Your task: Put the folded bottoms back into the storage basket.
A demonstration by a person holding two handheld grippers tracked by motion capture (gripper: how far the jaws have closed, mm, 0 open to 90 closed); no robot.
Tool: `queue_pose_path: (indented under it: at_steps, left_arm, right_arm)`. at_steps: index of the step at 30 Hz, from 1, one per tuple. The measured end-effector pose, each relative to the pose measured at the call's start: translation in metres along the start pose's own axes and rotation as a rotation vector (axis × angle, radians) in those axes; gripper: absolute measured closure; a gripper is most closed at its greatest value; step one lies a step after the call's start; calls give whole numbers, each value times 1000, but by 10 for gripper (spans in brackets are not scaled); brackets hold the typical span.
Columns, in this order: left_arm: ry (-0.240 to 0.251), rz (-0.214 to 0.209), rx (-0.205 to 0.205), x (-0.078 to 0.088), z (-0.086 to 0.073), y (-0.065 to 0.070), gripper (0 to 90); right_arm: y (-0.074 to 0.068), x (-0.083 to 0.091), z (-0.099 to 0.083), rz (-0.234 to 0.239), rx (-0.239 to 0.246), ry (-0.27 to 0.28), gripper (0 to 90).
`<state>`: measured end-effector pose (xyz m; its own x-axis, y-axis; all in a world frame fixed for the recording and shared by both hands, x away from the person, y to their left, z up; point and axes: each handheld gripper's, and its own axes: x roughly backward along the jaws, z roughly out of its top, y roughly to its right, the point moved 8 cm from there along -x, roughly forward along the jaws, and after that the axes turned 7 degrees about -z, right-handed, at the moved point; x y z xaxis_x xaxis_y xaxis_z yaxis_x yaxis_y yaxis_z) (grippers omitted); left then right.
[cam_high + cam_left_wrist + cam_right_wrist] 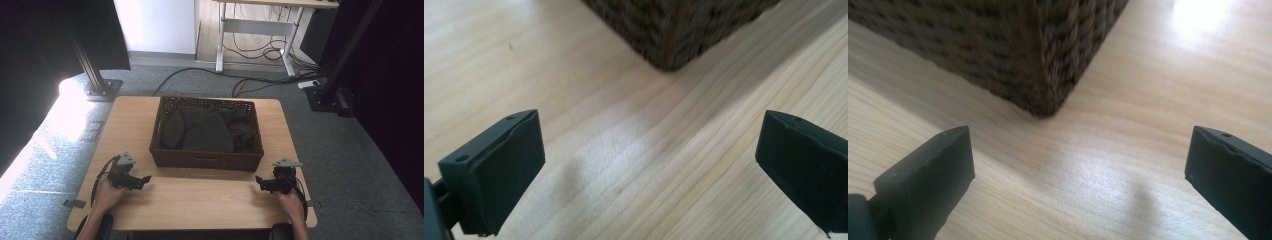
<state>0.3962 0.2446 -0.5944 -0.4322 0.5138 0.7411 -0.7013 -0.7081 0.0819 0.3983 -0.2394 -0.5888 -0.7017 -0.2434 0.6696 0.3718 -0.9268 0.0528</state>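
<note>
I have the left tongs (145, 178) and right tongs (258, 181) resting low on the table (200, 205), both spread wide and empty, just in front of the wicker basket (205, 159). The dark clothes (207, 131) lie heaped inside it. I judge this the start; next I must lift over the near rim and pinch the top garment.

Setting: a lab or office recording bay. Grey carpet (350, 165) covers the floor. Black frame posts (90, 60) on floor plates flank a low wooden table (200, 200). Loose cables (260, 80) run beneath a height-adjustable desk (255, 25). Dark curtains (30, 60) hang at both sides.
</note>
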Motion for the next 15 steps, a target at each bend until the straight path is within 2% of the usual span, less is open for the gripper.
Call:
queue_pose_path:
  at_steps: [4, 5, 10, 15]
  left_arm:
    - [-37, -3, 9, -8, -9, -1, 0]
    - [-29, -14, 18, -9, -9, -1, 0]
    - [-8, -6, 19, -9, -10, -2, 0]
    - [-10, -6, 18, -9, -10, -2, 0]
  right_arm:
    - [-4, -11, -12, 2, 25, -34, 0]
    - [-5, -13, -13, 0, 28, -37, 0]
    - [-6, -17, -16, -2, 28, -35, 0]
    - [-6, -17, -17, -6, 25, -35, 0]
